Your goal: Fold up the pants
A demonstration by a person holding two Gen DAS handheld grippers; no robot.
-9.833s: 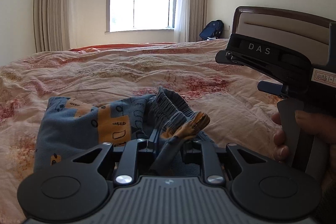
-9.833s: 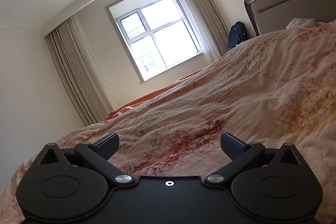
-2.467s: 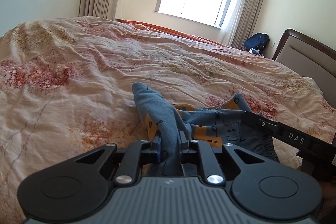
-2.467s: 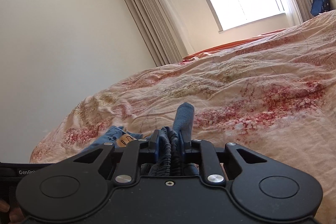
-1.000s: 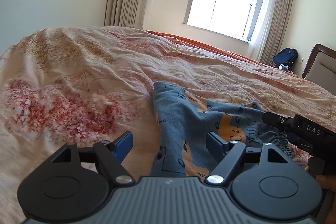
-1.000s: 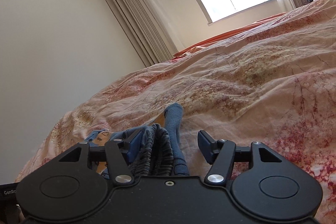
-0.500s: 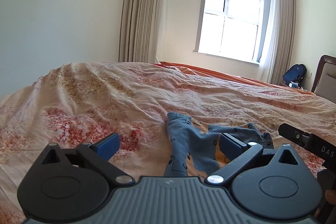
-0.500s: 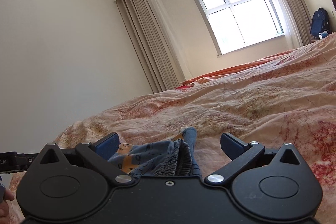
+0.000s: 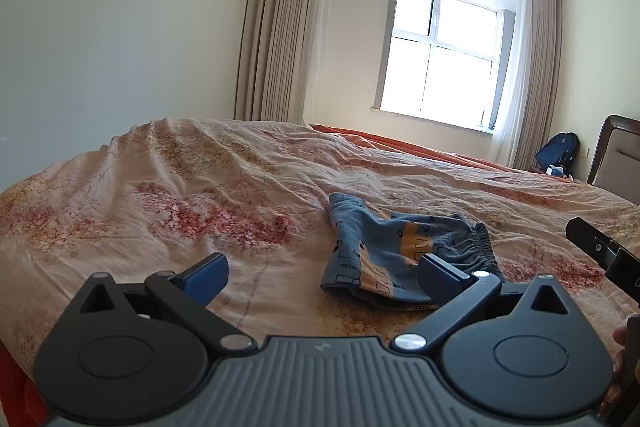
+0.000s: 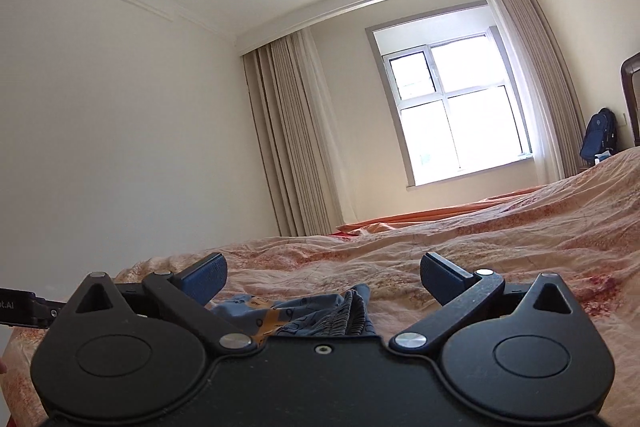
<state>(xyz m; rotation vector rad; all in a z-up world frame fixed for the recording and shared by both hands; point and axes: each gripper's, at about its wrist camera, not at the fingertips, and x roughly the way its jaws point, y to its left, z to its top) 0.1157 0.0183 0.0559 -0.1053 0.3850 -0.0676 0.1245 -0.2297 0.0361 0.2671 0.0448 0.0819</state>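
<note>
Small blue pants with orange patches lie folded in a compact bundle on the floral bedspread, elastic waistband to the right. My left gripper is open and empty, held above and in front of the pants. In the right wrist view the pants lie just ahead, low between the fingers. My right gripper is open and empty, raised above them. Part of the right gripper's body shows at the right edge of the left wrist view.
The bed fills the foreground, with an orange sheet at its far side. A window with curtains is behind. A blue backpack and a wooden headboard stand at the right.
Both grippers let go of the pants, opened wide and drew up and back. The pants now rest folded on the bed.
</note>
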